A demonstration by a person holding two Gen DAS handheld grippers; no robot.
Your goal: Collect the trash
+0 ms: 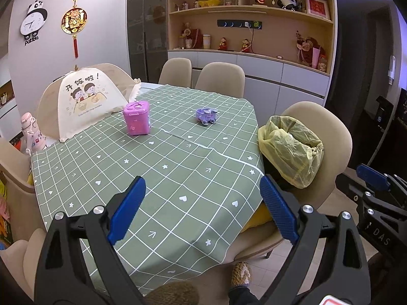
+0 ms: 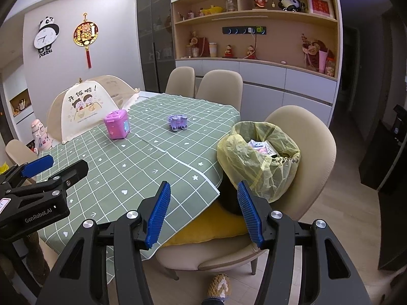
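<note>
Both grippers — left and right — hang spread and empty, bin just ahead holding wrappers already — only toys remain far ahead on the table.

Dining rm, dim indoor light. Table w/ green grid tablecloth fills center. Beige padded chairs: two at far edge, 12 o'clock, one at 3 o'clock w/ yellow cushion on seat. Grey wall at 10 o'clock carries panda clock and a red-gold hanging ornament beside it. Dark glass-front cabinet at 11 o'clock. Open wood shelving w/ figurines and a framed pic at 1 o'clock, grey drawer fronts below. Light wood-look floor at 4 o'clock. Dark doorway far right.
</note>
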